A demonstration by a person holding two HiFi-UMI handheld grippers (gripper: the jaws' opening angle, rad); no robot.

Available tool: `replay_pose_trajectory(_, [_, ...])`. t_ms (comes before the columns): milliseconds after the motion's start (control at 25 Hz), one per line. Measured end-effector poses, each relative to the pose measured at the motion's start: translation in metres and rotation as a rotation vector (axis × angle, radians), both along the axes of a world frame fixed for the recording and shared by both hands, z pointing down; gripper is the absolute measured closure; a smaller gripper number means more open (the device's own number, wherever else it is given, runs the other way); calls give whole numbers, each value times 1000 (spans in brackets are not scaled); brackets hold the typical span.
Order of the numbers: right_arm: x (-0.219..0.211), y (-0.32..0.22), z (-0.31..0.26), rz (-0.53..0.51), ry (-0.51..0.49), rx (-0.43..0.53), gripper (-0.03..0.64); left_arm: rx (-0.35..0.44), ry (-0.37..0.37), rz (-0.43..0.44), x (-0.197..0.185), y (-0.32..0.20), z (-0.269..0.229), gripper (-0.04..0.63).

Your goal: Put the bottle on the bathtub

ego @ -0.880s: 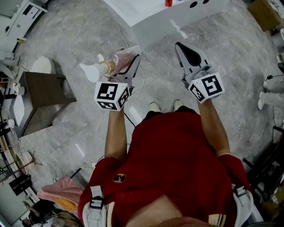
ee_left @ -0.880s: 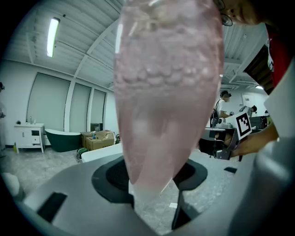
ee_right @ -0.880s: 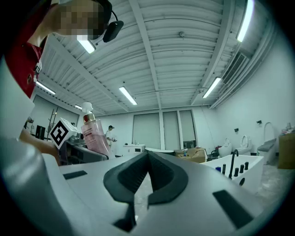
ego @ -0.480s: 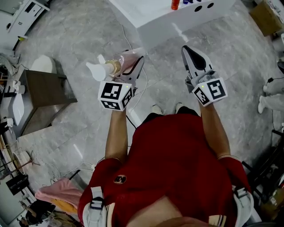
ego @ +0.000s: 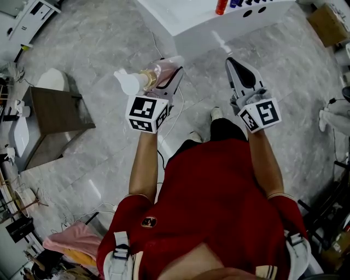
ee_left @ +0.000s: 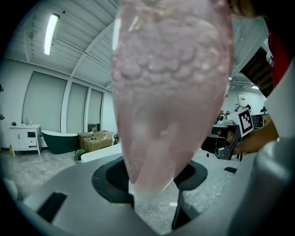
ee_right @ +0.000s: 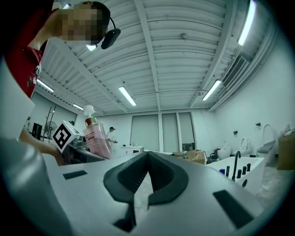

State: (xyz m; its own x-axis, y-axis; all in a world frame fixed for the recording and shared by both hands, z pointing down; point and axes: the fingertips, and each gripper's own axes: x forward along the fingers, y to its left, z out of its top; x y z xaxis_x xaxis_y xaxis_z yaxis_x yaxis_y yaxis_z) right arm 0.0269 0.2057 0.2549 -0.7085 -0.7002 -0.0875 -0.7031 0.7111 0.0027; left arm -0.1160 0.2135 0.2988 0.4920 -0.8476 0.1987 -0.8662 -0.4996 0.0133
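Over the grey floor (ego: 109,49), short of the white bathtub (ego: 188,24) at the far side, I am carrying the pink bottle (ego: 158,74) in the left gripper (ego: 173,74). Its jaws are clamping the bottle's body, which is filling most of the left gripper view, while the white pump head (ego: 126,82) is pointing left in the head view. The bottle is hanging in the air, apart from the tub and just near of its wall. The right gripper (ego: 234,63) is hovering to the right at about the same height, its jaws drawn together with nothing between them. From the right gripper view I am seeing the bottle standing nearly upright off to the left and the tub with its dark tap (ee_right: 235,166) to the right. A red bottle (ego: 221,6) is standing on the tub's ledge, and a brown stool (ego: 54,115) is sitting well to the left.
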Motion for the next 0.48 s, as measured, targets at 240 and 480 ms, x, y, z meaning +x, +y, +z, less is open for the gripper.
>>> replay_pose_trajectory(240, [-2, -23, 0, -11, -5, 10, 621, 0, -11, -8, 0, -19, 0, 351])
replay_pose_trajectory(480, [-1, -51, -1, -28, 2, 36, 621, -9, -30, -32, -1, -46, 5, 351])
